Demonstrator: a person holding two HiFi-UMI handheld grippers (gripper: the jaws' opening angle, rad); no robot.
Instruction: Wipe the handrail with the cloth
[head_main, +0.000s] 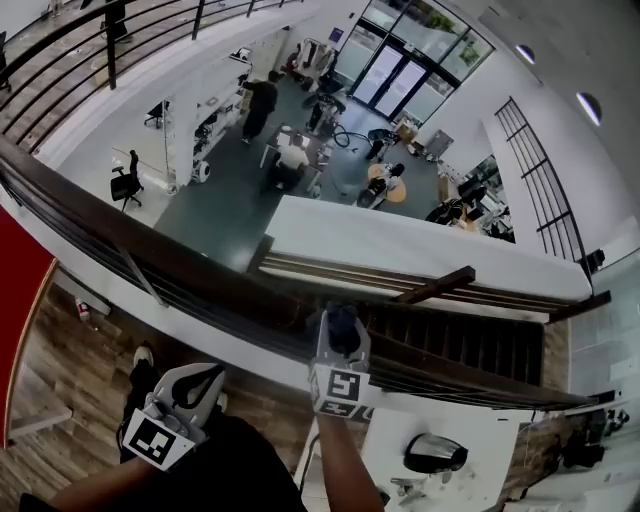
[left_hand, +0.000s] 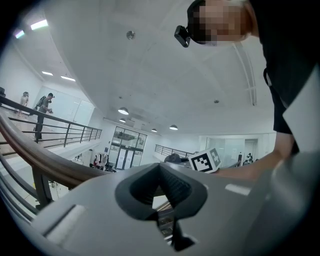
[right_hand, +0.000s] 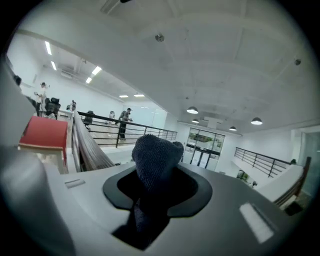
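Observation:
The dark wooden handrail (head_main: 200, 280) runs from the upper left to the lower right across the head view, above black bars. My right gripper (head_main: 340, 340) is right at the rail near its middle, shut on a dark blue cloth (head_main: 342, 326). The cloth (right_hand: 155, 160) sticks up out of the right gripper (right_hand: 155, 200) in the right gripper view, with the handrail (right_hand: 90, 147) off to the left. My left gripper (head_main: 200, 380) hangs lower left, short of the rail, pointing up at it. Its jaws stand together with nothing between them (left_hand: 162, 192); the handrail (left_hand: 45, 160) curves past on the left.
Beyond the rail is a drop to a lower floor with desks, chairs and people (head_main: 262, 105). A staircase (head_main: 450, 340) descends under the rail at right. A white counter with a metal kettle-like item (head_main: 435, 455) is lower right. A red panel (head_main: 20, 290) stands at left.

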